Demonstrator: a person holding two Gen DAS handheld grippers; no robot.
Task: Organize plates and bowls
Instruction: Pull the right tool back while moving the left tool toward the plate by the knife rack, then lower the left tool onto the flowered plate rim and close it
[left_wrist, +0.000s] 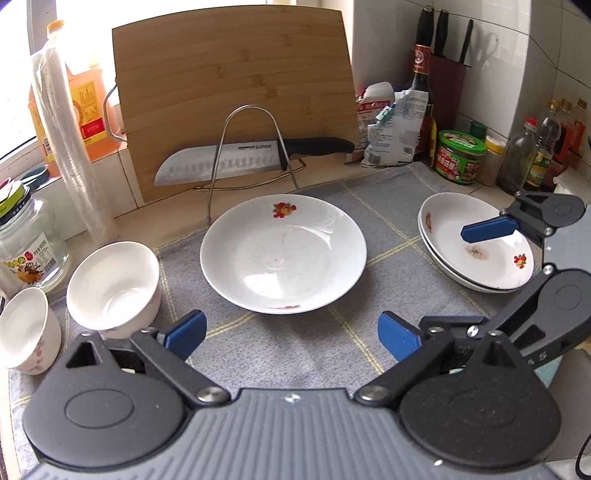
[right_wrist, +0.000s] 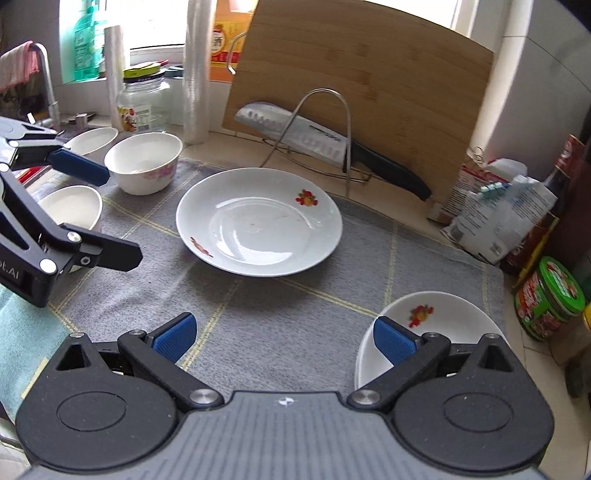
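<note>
- Single plate (left_wrist: 283, 254): white, with a small red flower print near its rim; lies flat at the middle of the grey checked cloth (left_wrist: 295, 347), empty, apart from all other dishes.
- Stacked plates (left_wrist: 476, 243): two white plates of the same pattern, one nested in the other, at the right edge of the cloth; a brownish smear marks the upper one.
- Bowls: a white bowl (left_wrist: 114, 288) stands on the left part of the cloth, with a second bowl (left_wrist: 27, 332) just beside it nearer the camera; the right wrist view shows a third bowl (right_wrist: 92, 142) behind them.
- Left gripper (left_wrist: 291, 338): jaws spread wide, holding nothing, above the bare cloth just before the single plate.
- Right gripper (right_wrist: 284, 338): jaws likewise wide and empty; its right finger (right_wrist: 395, 341) hangs over the near rim of the stacked plates, not visibly touching.
- Background: a bamboo cutting board (left_wrist: 236, 99) leans against the wall; before it a kitchen knife (left_wrist: 251, 157) rests in a wire rack (left_wrist: 251, 147).
- Surroundings: a glass jar (left_wrist: 26, 243) and an oil bottle (left_wrist: 79, 99) at left; a green-lidded tub (left_wrist: 460, 157) and sauce bottles at right.
</note>
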